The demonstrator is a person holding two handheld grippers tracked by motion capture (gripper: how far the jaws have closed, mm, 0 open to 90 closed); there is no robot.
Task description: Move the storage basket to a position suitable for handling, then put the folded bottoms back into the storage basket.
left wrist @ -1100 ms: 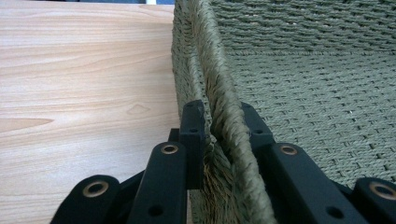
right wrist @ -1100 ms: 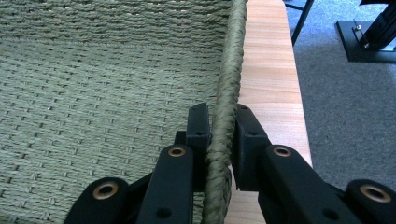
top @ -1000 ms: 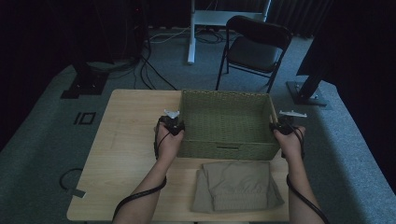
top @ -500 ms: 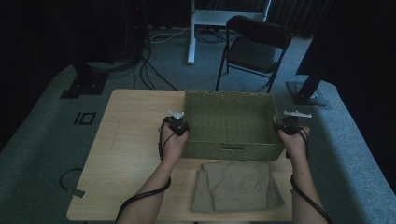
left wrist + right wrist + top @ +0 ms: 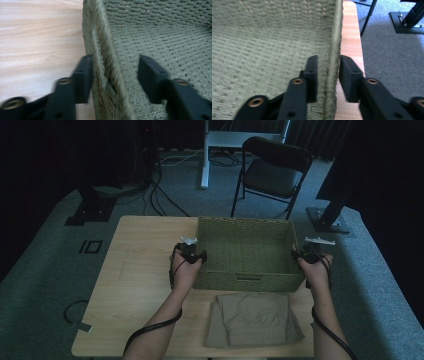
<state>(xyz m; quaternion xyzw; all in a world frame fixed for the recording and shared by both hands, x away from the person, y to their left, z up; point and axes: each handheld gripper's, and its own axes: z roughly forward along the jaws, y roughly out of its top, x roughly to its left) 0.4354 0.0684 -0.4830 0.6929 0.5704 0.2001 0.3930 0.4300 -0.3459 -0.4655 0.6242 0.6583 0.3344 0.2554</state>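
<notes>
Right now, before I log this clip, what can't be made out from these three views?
- Left gripper, left gripper view: one jaw is against the basket wall and the other stands clear inside; motion blur hides any contact.
- Right gripper, right gripper view: jaws straddle the basket's other wall; whether they pinch it is blurred.
- Folded cloth, high view: too dim to tell what garment it is.
- Table, high view: its near edge is cut off by the frame.

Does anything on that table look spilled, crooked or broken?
Nothing stands out. The woven basket sits flat and square on the table, empty and whole, with the left gripper and right gripper each straddling a side wall. The folded cloth lies tidy in front of it.
</notes>
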